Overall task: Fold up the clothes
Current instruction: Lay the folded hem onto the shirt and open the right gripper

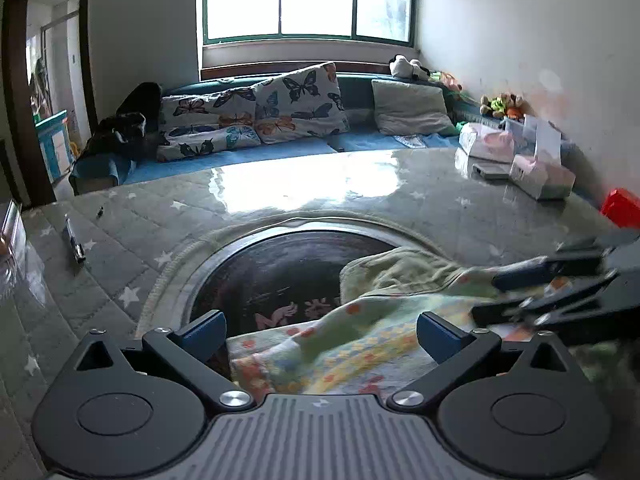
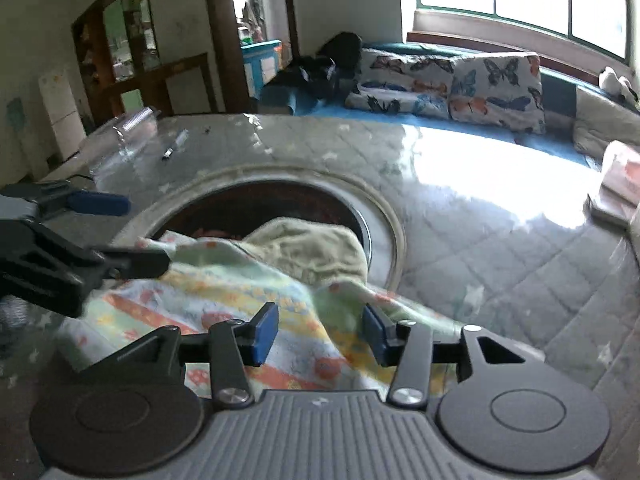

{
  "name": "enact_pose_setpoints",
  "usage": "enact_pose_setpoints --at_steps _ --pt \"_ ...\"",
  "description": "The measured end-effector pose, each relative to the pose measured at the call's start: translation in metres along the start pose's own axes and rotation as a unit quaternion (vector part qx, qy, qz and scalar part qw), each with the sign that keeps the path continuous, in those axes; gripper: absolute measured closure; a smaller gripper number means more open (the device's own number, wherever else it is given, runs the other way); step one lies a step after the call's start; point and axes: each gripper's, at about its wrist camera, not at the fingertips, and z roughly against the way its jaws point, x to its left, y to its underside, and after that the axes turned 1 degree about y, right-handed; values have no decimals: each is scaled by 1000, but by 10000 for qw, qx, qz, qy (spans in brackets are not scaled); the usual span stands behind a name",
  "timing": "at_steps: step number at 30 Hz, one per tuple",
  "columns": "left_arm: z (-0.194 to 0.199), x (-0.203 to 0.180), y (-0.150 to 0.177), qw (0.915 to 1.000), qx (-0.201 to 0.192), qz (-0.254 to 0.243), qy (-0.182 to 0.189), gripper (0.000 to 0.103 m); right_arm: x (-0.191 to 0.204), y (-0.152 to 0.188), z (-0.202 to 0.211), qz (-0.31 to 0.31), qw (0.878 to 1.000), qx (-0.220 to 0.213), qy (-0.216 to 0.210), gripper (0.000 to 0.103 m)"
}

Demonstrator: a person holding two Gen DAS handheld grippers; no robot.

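Observation:
A small patterned garment (image 1: 352, 344) in pale green, yellow and orange lies bunched on the table, partly over the dark round inset (image 1: 288, 272). It also shows in the right wrist view (image 2: 256, 280). My left gripper (image 1: 320, 334) is open, its blue pads on either side of the cloth's near edge. It also shows at the left of the right wrist view (image 2: 116, 232), jaws apart. My right gripper (image 2: 320, 334) is open over a raised fold of the garment. It shows blurred at the right of the left wrist view (image 1: 508, 292).
The table (image 1: 120, 248) has a grey quilted star-print cover under clear plastic. A pen (image 1: 75, 240) lies at the left. Boxes and tissue packs (image 1: 520, 160) sit at the far right, with a red object (image 1: 622, 206). A sofa with butterfly cushions (image 1: 280, 108) stands behind.

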Motion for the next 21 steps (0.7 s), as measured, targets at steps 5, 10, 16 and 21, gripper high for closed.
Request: enact_pose_setpoints --at_steps 5,10,16,21 --pt "4 -5 0 9996 17 221 161 0 -12 6 -6 -313 9994 -117 70 50" --pt "8 -15 3 9994 -4 197 287 0 -23 14 19 -649 9970 -407 100 50" --pt "5 -24 4 9987 -25 260 448 0 -30 33 37 -646 9976 -217 -79 50" --pt "0 -31 7 9982 84 290 519 0 -45 36 38 -859 9959 -257 85 55"
